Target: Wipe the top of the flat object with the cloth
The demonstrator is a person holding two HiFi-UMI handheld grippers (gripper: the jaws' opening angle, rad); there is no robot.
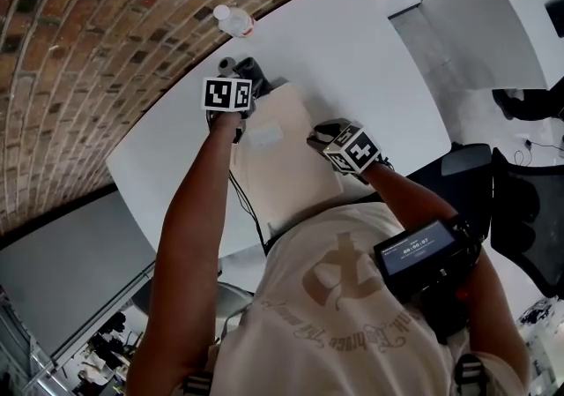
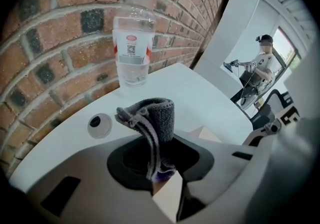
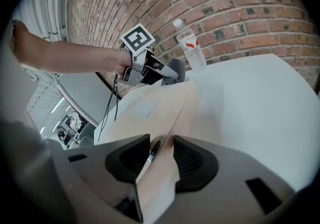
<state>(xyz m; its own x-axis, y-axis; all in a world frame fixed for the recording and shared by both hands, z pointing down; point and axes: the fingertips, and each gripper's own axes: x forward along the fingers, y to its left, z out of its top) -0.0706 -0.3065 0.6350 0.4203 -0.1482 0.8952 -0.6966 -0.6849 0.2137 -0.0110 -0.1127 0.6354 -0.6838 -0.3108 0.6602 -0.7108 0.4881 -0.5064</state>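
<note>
Nearest, the right tongs (image 3: pixel 161 150) are closed on the right-hand edge of the flat object (image 3: pixel 155 113), a pale beige slab lying on the white bench (image 3: pixel 250 98). The thin edge runs straight between the two dark pads, and both pads press against it. From the head view, these tongs (image 1: pixel 324 134) sit at about the middle of the slab's right side, and the slab (image 1: pixel 278 147) stretches away from the person across the bench (image 1: pixel 352 41).

At the slab's far end, the left tongs (image 1: pixel 242 77) are held over its far left corner. They are clamped on the cloth (image 2: pixel 152 118), a dark grey towelling rag. It is pinched low between the jaws, and a folded tuft of it stands out past the tips. A beige corner of the slab (image 2: pixel 205 133) shows just beyond the jaws. It is unclear whether the cloth touches the slab.

Farther on, a clear plastic water bottle (image 2: pixel 134 43) with a white cap and a red-and-white label stands upright near the bench's far edge, well apart from both tongs. Behind it rises a red brick wall (image 2: pixel 60 23).
</note>
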